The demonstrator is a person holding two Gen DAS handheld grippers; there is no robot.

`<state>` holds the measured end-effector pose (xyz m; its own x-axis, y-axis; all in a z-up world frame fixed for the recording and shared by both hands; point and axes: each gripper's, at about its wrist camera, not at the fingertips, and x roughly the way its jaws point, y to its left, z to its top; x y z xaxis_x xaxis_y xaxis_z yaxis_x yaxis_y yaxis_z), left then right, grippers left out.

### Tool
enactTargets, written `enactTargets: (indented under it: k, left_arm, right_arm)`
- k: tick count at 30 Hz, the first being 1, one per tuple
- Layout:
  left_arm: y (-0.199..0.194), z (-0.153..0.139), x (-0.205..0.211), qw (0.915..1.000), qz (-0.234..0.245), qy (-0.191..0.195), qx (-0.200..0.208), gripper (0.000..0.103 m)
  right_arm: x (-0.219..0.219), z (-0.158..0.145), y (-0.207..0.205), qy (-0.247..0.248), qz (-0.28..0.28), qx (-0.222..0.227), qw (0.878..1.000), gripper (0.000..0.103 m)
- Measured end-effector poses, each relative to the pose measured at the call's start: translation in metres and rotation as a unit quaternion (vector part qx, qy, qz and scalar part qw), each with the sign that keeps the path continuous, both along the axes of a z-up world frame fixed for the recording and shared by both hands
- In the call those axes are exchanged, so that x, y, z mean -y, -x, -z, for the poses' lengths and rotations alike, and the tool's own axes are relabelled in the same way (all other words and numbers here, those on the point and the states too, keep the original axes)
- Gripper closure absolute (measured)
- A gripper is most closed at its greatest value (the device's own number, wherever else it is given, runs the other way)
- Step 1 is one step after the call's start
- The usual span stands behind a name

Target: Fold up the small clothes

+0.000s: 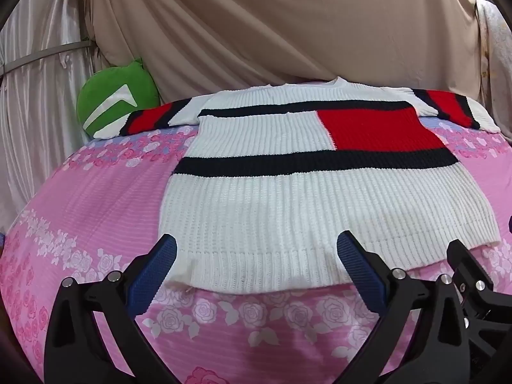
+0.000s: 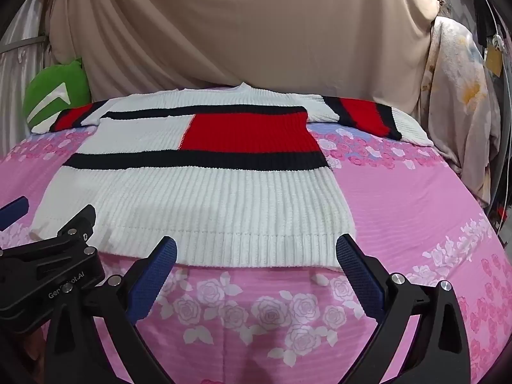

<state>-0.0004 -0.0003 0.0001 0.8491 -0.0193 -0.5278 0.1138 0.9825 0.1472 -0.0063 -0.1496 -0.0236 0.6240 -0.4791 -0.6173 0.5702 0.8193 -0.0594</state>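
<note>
A white knit sweater (image 1: pixel 288 198) with navy stripes and a red block lies flat on the pink floral bed sheet (image 1: pixel 80 211), sleeves spread at the far end. My left gripper (image 1: pixel 256 243) is open and empty, its blue pads straddling the near hem on the left side. My right gripper (image 2: pixel 256 246) is open and empty over the near hem (image 2: pixel 256 249) on the right side of the sweater (image 2: pixel 208 192). The right gripper's body shows at the right edge of the left wrist view (image 1: pixel 473 275); the left gripper's body shows at the left in the right wrist view (image 2: pixel 57 256).
A green cushion (image 1: pixel 115 105) sits at the far left of the bed, also in the right wrist view (image 2: pixel 54 96). Beige drapes (image 1: pixel 272 25) hang behind the bed. More cloth hangs at the right (image 2: pixel 460 102). The bed sheet (image 2: pixel 400 211) extends right of the sweater.
</note>
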Motion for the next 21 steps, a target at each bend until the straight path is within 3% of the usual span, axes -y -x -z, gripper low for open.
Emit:
enactTargets:
  k: [3,4,21]
  left_arm:
    - [0.0035,-0.0015,-0.0035,0.9999,0.000,0.016,0.005,0.005]
    - [-0.0030,-0.0012,-0.0011,0.9997,-0.002,0.016,-0.017,0.005]
    - [0.0003,-0.0005,0.0008,1.0000,-0.004,0.004,-0.003,0.005]
  right_arm:
    - [0.0009,0.0005,0.0006,-0.007,0.002,0.001,1.000,0.005]
    - [0.0022,0.0018,0.0005,-0.008,0.002,0.000,1.000,0.005]
    - [0.0017,0.0001,0.0014,-0.018,0.002,0.002,1.000,0.005]
